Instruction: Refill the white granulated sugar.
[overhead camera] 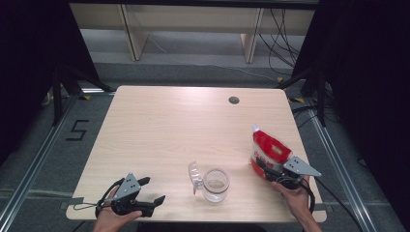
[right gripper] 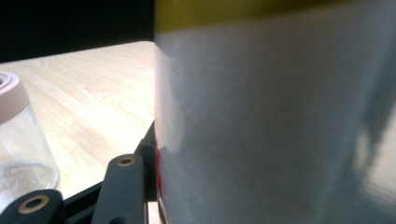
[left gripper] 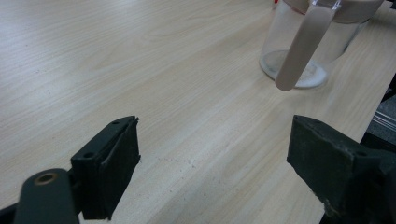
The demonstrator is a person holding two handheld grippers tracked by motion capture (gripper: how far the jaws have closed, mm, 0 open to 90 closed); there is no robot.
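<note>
A red and white bag [overhead camera: 269,151] stands tilted near the table's right front edge. My right gripper [overhead camera: 269,170] is shut on its lower part. In the right gripper view the bag [right gripper: 275,121] is a close white surface with a yellow band on top, and one black finger [right gripper: 125,185] lies against its left side. A clear jar [overhead camera: 215,184] stands at the front middle with its hinged lid [overhead camera: 195,175] swung open to the left. My left gripper [overhead camera: 153,189] rests open at the front left, its jaws [left gripper: 212,144] wide apart over bare wood, with the jar [left gripper: 285,51] ahead to the right.
The wooden table [overhead camera: 169,125] has a round cable hole [overhead camera: 234,100] at the back right. A pale strap [left gripper: 303,46] hangs down the jar's side. Black stands and cables [overhead camera: 309,92] flank the table on the floor.
</note>
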